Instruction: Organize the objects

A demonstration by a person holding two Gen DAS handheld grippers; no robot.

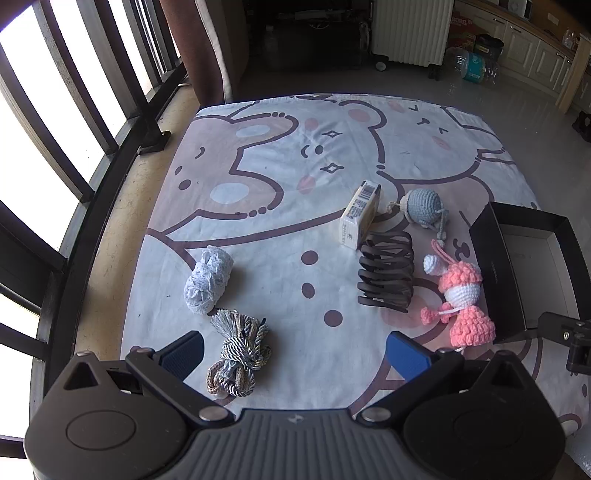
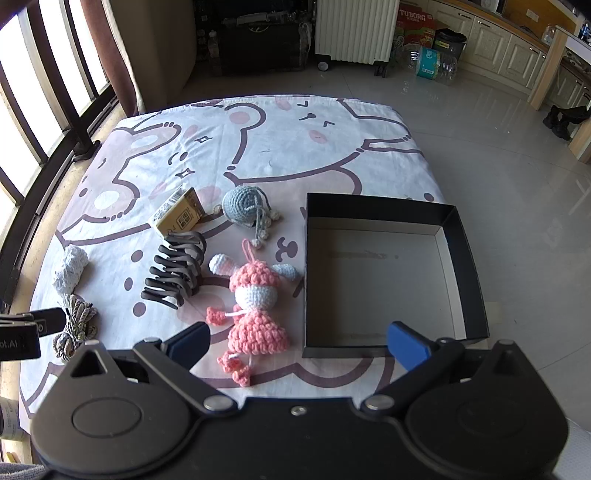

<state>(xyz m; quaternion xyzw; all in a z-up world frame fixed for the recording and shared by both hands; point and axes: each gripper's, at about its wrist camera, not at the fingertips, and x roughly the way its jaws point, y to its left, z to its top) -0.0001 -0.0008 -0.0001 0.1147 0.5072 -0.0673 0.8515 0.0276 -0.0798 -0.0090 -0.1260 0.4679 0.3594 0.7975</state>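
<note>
On the cartoon-print cloth lie a pink crochet doll [image 2: 255, 306] [image 1: 460, 299], a dark hair claw clip [image 2: 175, 271] [image 1: 386, 271], a small cardboard box [image 2: 179, 216] [image 1: 360, 216], a blue-grey crochet toy [image 2: 243, 205] [image 1: 424, 206], a white lace bundle [image 1: 208, 278] [image 2: 70, 271] and a coiled cord bundle [image 1: 238, 354] [image 2: 75, 325]. An empty black box [image 2: 463, 251] [image 1: 491, 258] stands at the right. My left gripper [image 1: 295, 354] is open above the near cloth, the cord by its left finger. My right gripper [image 2: 299, 345] is open, hovering between doll and black box.
The table's left edge runs along a dark window railing [image 1: 85, 221]. A white radiator [image 2: 354, 29], bottles and cabinets stand across the tiled floor beyond the far edge. The right gripper's body shows at the right of the left wrist view [image 1: 569, 339].
</note>
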